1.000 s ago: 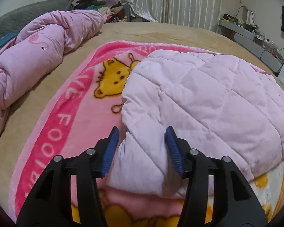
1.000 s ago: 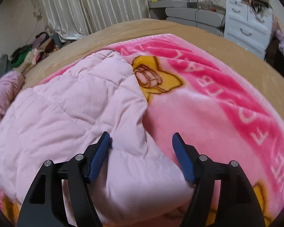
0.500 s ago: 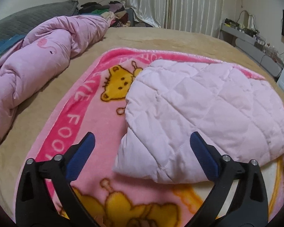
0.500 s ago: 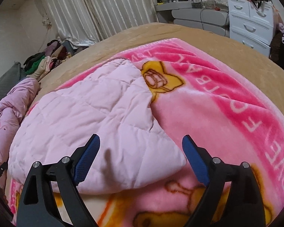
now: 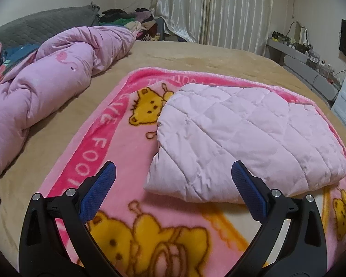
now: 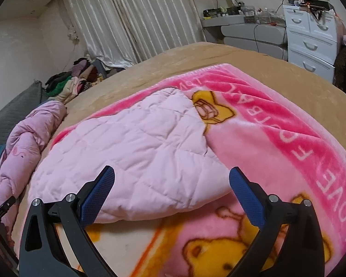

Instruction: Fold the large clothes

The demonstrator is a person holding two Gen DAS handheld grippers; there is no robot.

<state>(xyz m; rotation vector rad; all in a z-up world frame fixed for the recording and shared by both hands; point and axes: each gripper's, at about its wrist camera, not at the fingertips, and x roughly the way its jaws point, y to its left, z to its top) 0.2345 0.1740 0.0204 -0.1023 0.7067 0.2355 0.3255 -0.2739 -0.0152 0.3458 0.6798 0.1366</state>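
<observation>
Jaws of left gripper (image 5: pixel 173 180) and right gripper (image 6: pixel 171 180) just spread wide, empty; best lifted clear without snagging folded pale-pink quilted garment (image 5: pixel 242 133) at frame centre.

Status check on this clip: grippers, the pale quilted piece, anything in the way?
Left gripper open, right gripper just opened wide; both empty. Quilted garment lies folded on the pink blanket. Nothing blocking it.

A crumpled pink duvet (image 5: pixel 46 80) is lying along one side of the tan bed (image 5: pixel 196 57), with a grey quilted cover (image 5: pixel 34 27) behind it. Piled clothes (image 6: pixel 73 80) are sitting below pale curtains (image 6: pixel 131 23), and a white drawer unit (image 6: pixel 311 39) is standing beyond the bed.
</observation>
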